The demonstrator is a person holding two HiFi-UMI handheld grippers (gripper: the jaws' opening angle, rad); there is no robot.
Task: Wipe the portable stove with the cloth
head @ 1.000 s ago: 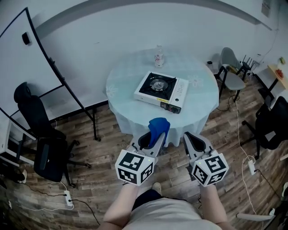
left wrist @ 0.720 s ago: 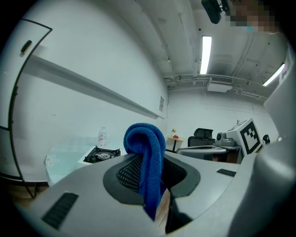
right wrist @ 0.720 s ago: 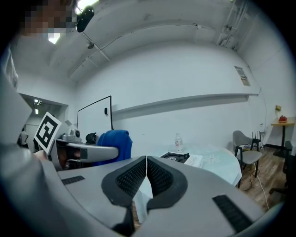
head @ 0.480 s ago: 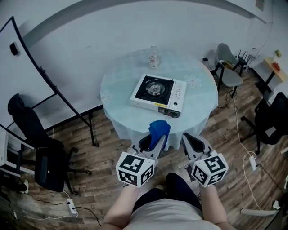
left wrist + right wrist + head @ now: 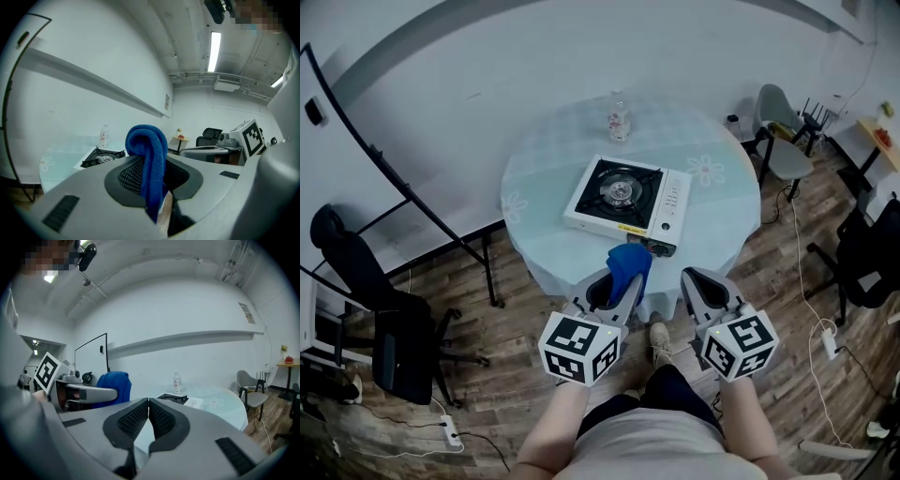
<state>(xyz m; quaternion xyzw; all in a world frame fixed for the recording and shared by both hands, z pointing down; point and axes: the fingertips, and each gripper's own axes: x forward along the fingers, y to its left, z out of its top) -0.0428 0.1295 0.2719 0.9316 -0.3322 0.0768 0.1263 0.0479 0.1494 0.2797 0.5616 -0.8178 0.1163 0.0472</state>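
Observation:
A white portable stove (image 5: 625,202) with a black burner top sits on the round pale-blue table (image 5: 544,234); it also shows small as the stove (image 5: 101,157) and the stove (image 5: 174,398). My left gripper (image 5: 617,281) is shut on a folded blue cloth (image 5: 628,263), held short of the table's near edge. The cloth (image 5: 149,166) hangs doubled between the jaws. My right gripper (image 5: 701,286) is beside it, shut with nothing in it, its jaws touching (image 5: 148,416). The cloth (image 5: 112,386) shows at left in the right gripper view.
A clear plastic bottle (image 5: 619,116) stands at the table's far edge. A whiteboard stand (image 5: 412,197) and a black office chair (image 5: 380,300) are at left. A grey chair (image 5: 783,141) and another black chair (image 5: 872,253) are at right. Cables cross the wood floor.
The table and stove have come nearer and lower in the head view as I step forward. Both grippers keep their pose; the cloth stays clamped.

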